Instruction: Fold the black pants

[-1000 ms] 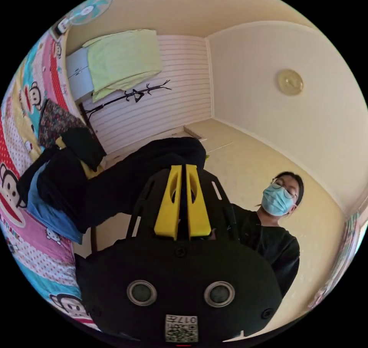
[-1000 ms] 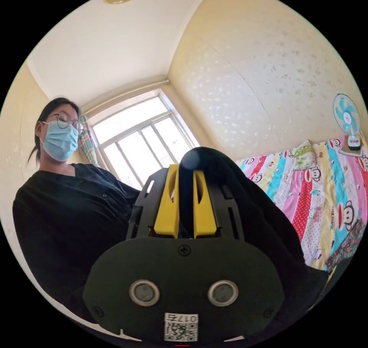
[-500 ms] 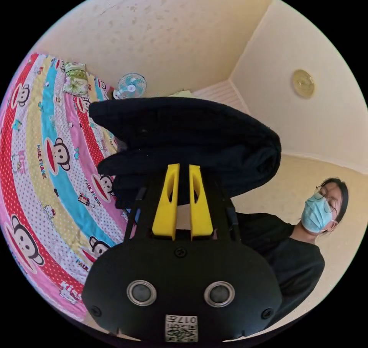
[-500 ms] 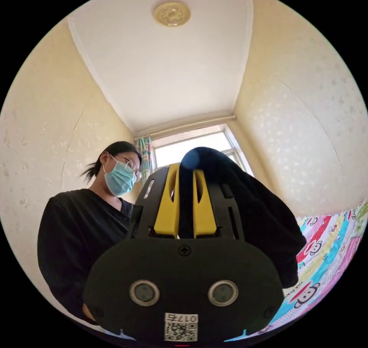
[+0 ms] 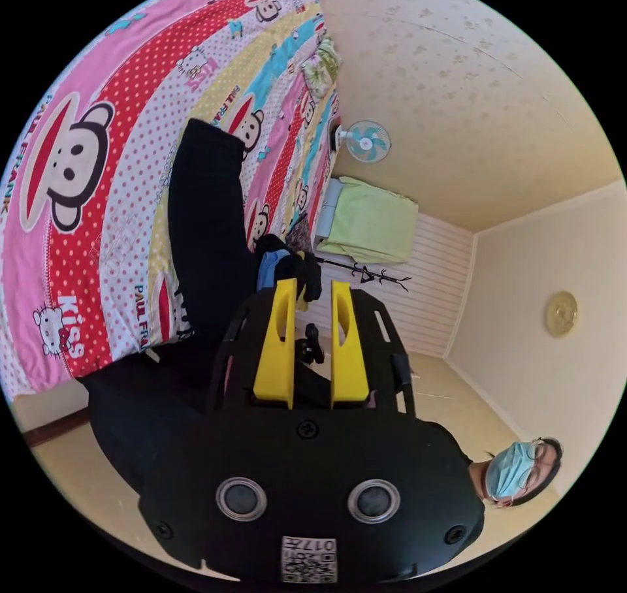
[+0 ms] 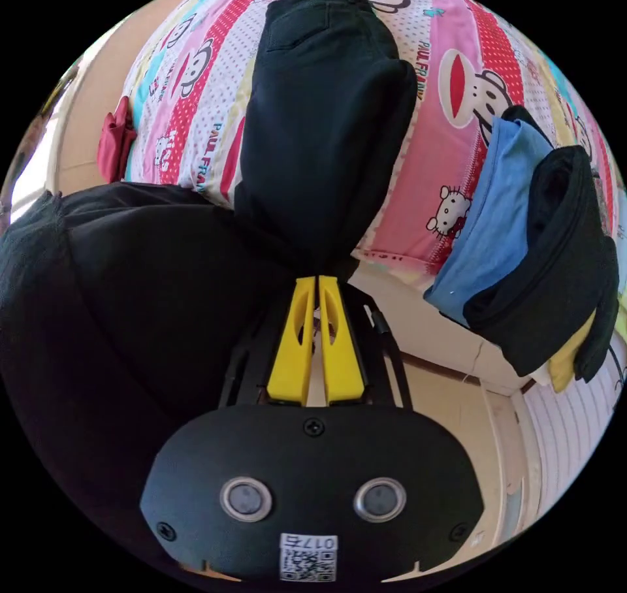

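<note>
— Where were the black pants (image 6: 323,116)?

— They lay folded on the bed cover (image 6: 450,162), the one with the monkey faces. You had them near the bed's edge. In the left gripper view they (image 5: 209,227) made a long dark strip on the cover (image 5: 98,181).

— What did your left gripper (image 5: 311,292) do?

— Its yellow jaws stood apart with nothing between them.

— And your right gripper (image 6: 318,289)?

— Its jaws were pressed close together, just under the pants' edge. I could not tell if they pinched the cloth.

— What else was there?

— A pile of folded clothes (image 6: 535,253), blue and black, sat beside the pants, a little apart. A fan (image 5: 364,141) stood by the wall.
</note>
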Tool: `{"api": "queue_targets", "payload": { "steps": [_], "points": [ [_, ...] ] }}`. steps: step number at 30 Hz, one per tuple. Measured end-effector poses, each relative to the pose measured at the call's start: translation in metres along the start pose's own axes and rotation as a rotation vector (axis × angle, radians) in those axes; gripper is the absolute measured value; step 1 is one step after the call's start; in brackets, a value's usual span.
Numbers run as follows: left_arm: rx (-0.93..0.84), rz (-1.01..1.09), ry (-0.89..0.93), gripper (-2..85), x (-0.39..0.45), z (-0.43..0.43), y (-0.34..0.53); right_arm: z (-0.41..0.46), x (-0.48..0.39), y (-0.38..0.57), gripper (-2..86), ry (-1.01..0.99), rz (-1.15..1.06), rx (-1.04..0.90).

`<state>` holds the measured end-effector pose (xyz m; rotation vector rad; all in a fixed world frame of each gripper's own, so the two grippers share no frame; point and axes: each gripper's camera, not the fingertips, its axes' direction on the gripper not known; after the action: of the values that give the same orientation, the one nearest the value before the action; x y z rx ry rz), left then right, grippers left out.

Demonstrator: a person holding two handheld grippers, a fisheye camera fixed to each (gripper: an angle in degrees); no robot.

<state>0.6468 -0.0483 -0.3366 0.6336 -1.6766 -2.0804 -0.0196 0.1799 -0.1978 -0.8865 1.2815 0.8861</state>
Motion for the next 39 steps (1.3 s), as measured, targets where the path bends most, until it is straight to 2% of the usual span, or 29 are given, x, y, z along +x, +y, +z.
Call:
{"api": "queue_targets", "payload": {
  "steps": [2, 4, 8, 10, 15, 17, 20, 24, 27, 30, 34, 36, 39],
  "points": [
    [-0.037, -0.016, 0.024, 8.5, 0.005, 0.009, -0.002, -0.014, -0.002, -0.027, 0.8, 0.033, 0.01, -0.008],
    [-0.032, -0.003, 0.029, 8.5, 0.018, 0.006, -0.003, -0.036, -0.001, -0.053, 0.9, 0.031, 0.041, 0.062],
    [0.015, 0.067, -0.034, 8.1, 0.054, -0.016, 0.01, -0.08, -0.007, -0.123, 1.9, -0.11, 0.118, 0.211],
    [0.045, 0.109, -0.048, 8.1, 0.064, -0.024, 0.022, -0.088, -0.019, -0.161, 3.0, -0.12, 0.123, 0.235],
    [0.068, 0.139, -0.046, 8.0, 0.066, -0.04, 0.058, -0.085, -0.083, -0.293, 8.2, -0.02, 0.048, 0.203],
    [0.041, 0.138, -0.197, 7.9, 0.069, -0.044, 0.077, -0.078, -0.1, -0.341, 9.7, -0.003, 0.054, 0.18],
    [0.016, 0.118, -0.31, 7.9, 0.064, -0.048, 0.095, -0.053, -0.124, -0.418, 13.3, 0.113, 0.05, 0.133],
    [0.022, 0.051, -0.213, 7.9, 0.033, -0.051, 0.11, 0.013, -0.136, -0.497, 14.7, 0.368, 0.084, 0.019],
    [-0.02, -0.011, -0.251, 8.0, 0.016, -0.045, 0.117, 0.041, -0.136, -0.516, 11.5, 0.53, 0.036, -0.024],
    [-0.041, -0.025, -0.268, 8.0, 0.017, -0.038, 0.115, 0.042, -0.132, -0.517, 8.1, 0.573, -0.031, -0.045],
    [-0.01, -0.008, -0.209, 8.0, 0.037, -0.031, 0.096, 0.006, -0.106, -0.497, 4.3, 0.413, -0.004, 0.022],
    [-0.004, 0.017, -0.221, 7.9, 0.053, -0.023, 0.086, -0.034, -0.082, -0.463, 3.8, 0.299, 0.061, 0.14],
    [0.017, 0.054, -0.237, 7.9, 0.078, -0.007, 0.071, -0.078, -0.05, -0.401, 3.5, 0.365, 0.145, 0.281]
  ]
}}
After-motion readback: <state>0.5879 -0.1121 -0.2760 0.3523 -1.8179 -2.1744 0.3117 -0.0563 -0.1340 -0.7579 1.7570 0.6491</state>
